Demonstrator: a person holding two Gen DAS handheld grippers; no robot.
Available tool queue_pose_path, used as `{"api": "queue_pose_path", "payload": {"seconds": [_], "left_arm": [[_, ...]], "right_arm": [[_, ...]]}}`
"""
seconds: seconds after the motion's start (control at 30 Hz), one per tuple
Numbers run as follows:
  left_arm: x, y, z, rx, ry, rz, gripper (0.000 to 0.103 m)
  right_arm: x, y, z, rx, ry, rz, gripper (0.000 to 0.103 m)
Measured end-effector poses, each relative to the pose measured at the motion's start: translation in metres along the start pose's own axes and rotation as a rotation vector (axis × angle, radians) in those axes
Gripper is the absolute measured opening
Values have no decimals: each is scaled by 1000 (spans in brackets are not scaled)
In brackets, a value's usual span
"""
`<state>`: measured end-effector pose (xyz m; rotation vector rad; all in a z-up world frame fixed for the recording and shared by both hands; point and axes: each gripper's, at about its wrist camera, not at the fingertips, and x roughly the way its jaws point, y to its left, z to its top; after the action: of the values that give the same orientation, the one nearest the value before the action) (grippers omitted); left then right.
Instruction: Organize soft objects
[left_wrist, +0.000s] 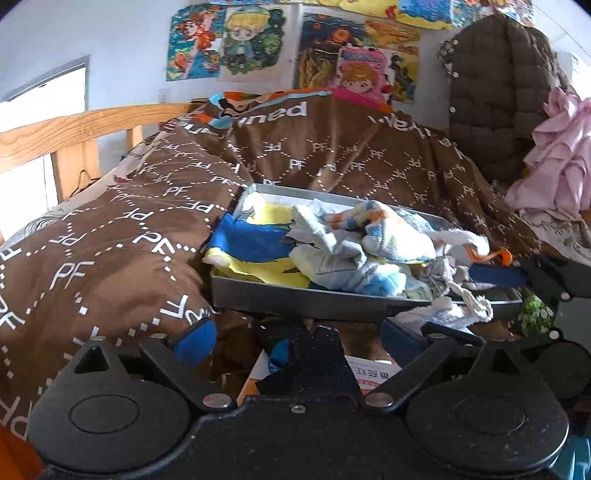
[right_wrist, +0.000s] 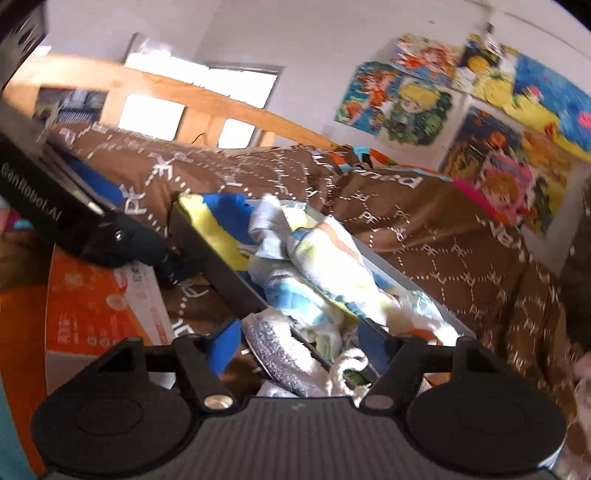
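One grey tray (left_wrist: 295, 297) heaped with cloths (left_wrist: 354, 243); two claws spread wide

The right gripper (right_wrist: 295, 343) hangs over the near corner of a grey metal tray (right_wrist: 218, 266), its blue-padded fingers (right_wrist: 225, 341) spread wide either side of a grey and white cloth (right_wrist: 291, 360) draped over the tray's rim. Soft cloths (right_wrist: 314, 273) in blue, yellow and white fill the tray, which rests on a brown patterned blanket (right_wrist: 443, 266). The left gripper (right_wrist: 155, 254) reaches in at the left beside the tray, above an orange box (right_wrist: 92, 310)
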<state>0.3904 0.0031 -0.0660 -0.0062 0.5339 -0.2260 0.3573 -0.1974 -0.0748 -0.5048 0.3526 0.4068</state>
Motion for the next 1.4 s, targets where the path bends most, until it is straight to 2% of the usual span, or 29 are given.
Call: {"api": "queue_pose_path", "payload": {"seconds": [0.07, 0.2, 0.47, 0.8, 0.9, 0.97, 1.0, 1.2, 1.27, 1.4], "left_arm": [[0, -1, 0, 17, 9, -16, 90], [-1, -2, 1, 17, 20, -33, 83], [-1, -2, -1, 37, 56, -48, 63], [-6, 5, -1, 39, 71, -25, 41], [-6, 10, 1, 22, 76, -20, 32], [-8, 13, 2, 10, 70, -11, 19], [-9, 13, 2, 7, 65, -8, 17], [-25, 6, 11, 31, 12, 16, 11], [-30, 2, 15, 26, 4, 20, 10], [-41, -5, 24, 18, -6, 20, 10]], "right_arm": [[3, 3, -1, -22, 15, 8, 51], [6, 9, -4, -76, 29, 14, 36], [5, 19, -5, -219, 68, 37, 29], [6, 26, -10, -291, 66, 20, 26], [5, 27, -11, -312, 67, 19, 25], [3, 28, -11, -326, 67, 17, 24], [2, 28, -12, -331, 66, 16, 24], [-8, 28, -11, -349, 47, -2, 20], [-15, 27, -9, -339, 20, -3, 16], [-30, 26, 1, -314, -39, -4, 14]]}}
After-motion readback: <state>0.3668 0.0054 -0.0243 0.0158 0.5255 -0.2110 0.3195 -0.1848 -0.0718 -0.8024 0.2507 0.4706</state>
